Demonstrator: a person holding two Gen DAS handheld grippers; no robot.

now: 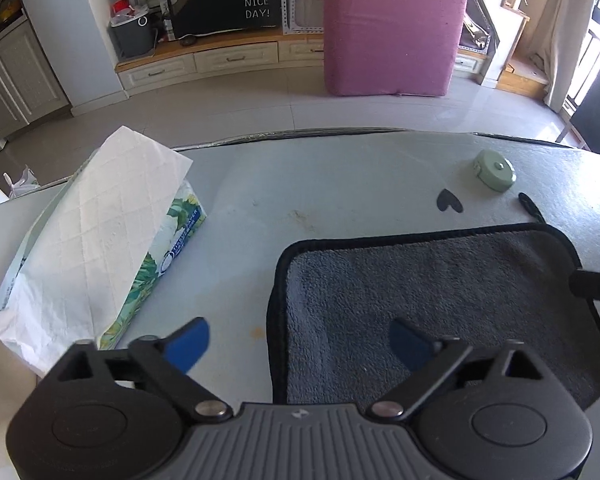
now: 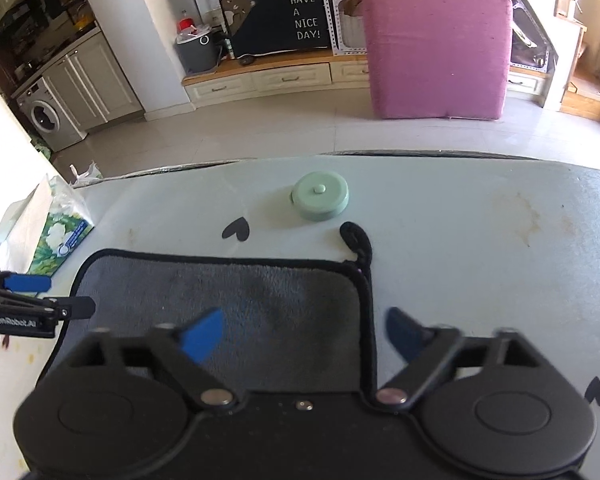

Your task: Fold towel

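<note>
A grey towel [image 1: 440,300] with black edging lies flat on the pale table; it also shows in the right wrist view [image 2: 228,312]. Its black hanging loop [image 2: 356,240] sticks out at the far right corner. My left gripper [image 1: 300,344] is open and empty, its jaws straddling the towel's near left edge. My right gripper [image 2: 304,336] is open and empty, its jaws straddling the towel's right edge. The left gripper's fingers [image 2: 32,284] show at the left of the right wrist view. A part of the right gripper [image 1: 596,284] shows at the right edge of the left wrist view.
A tissue pack [image 1: 100,248] with a sheet pulled up lies left of the towel. A round green tape measure [image 2: 320,196] sits beyond the towel. Black heart stickers [image 2: 236,232] mark the table. Its far edge [image 1: 300,136] drops to the tiled floor.
</note>
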